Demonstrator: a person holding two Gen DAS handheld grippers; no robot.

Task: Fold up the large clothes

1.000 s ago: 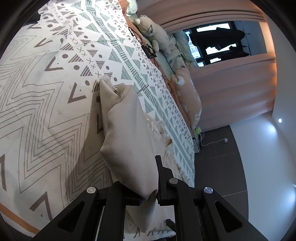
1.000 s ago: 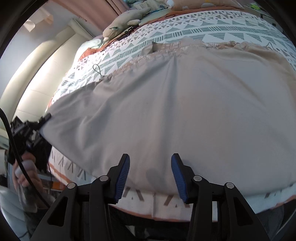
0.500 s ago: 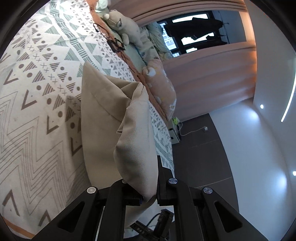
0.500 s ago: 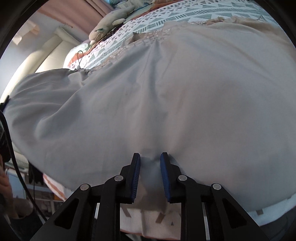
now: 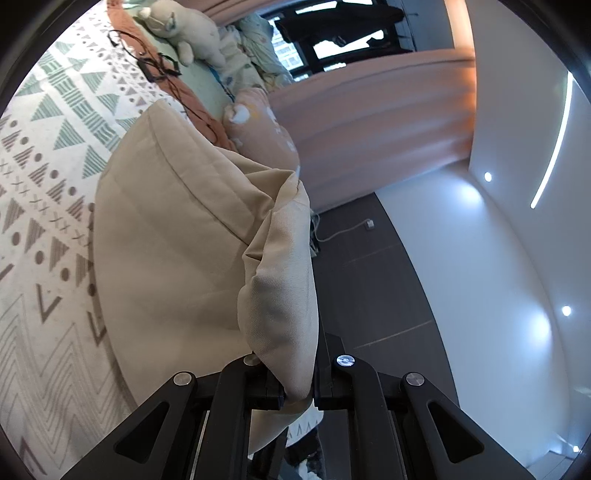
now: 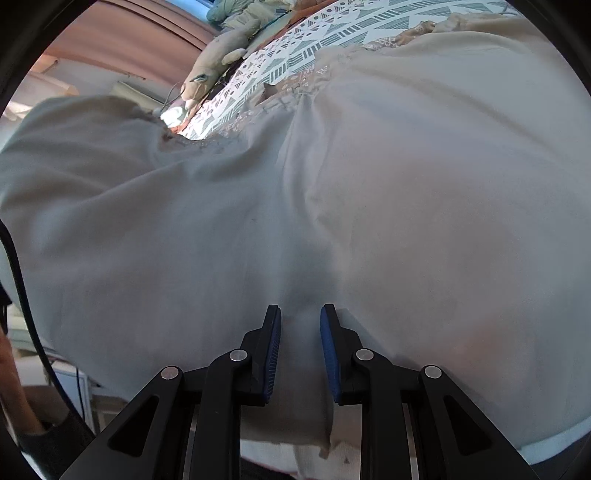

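A large beige garment (image 5: 173, 236) lies on a patterned bedspread (image 5: 40, 155). My left gripper (image 5: 299, 391) is shut on a bunched edge of it and holds that edge lifted off the bed. In the right wrist view the same garment (image 6: 369, 184) fills most of the frame, its left part raised. My right gripper (image 6: 300, 325) has its blue-padded fingers (image 6: 272, 354) closed on a fold of the cloth at the near hem.
Plush toys (image 5: 184, 33) and pillows (image 5: 266, 133) line the far side of the bed, with a black cable (image 5: 155, 66) beside them. Pink curtains (image 5: 369, 122) and dark floor (image 5: 369, 280) lie beyond the bed edge. A plush (image 6: 218, 62) shows past the garment.
My left gripper has lifted its held edge higher and swung toward the bed's edge. My right gripper closed on the hem and the garment's left side rose.
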